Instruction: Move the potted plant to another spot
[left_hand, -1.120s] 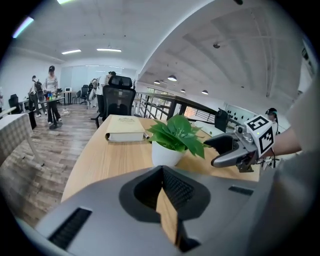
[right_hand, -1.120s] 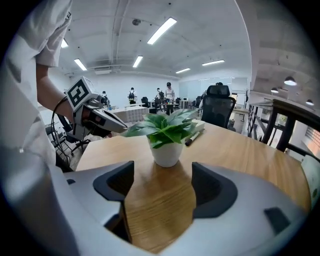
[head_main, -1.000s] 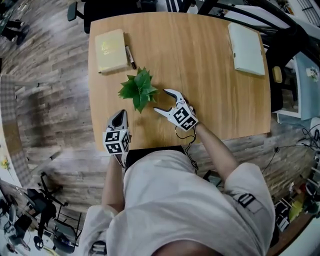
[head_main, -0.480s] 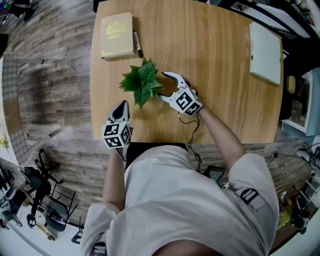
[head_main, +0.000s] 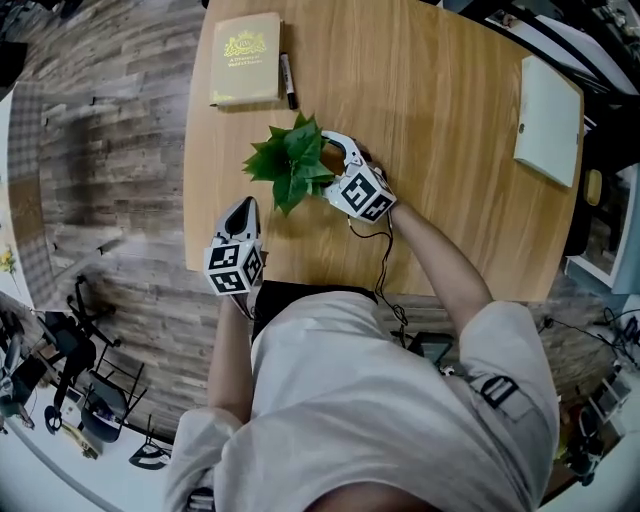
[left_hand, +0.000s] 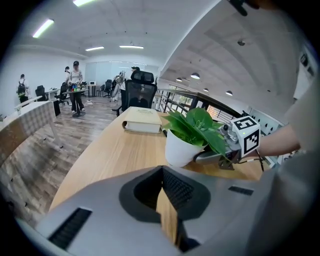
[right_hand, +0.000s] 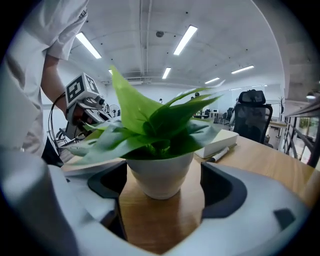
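A light wooden worktop (head_main: 430, 130) stood on a grey-brown plank floor (head_main: 110, 150). Around it lay an open-plan office under a white ceiling with strip lights (right_hand: 185, 39). A black office chair (left_hand: 139, 90) stood past the worktop's far end, and people (left_hand: 75, 82) stood among distant desks.

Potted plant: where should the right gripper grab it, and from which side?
Grip the white pot on its bare wall, under the leaves, coming in level from the side. The leaves overhang the rim, blocking a top approach. The right gripper is lined up so: its jaws have just been opening and straddle the pot without pressing.
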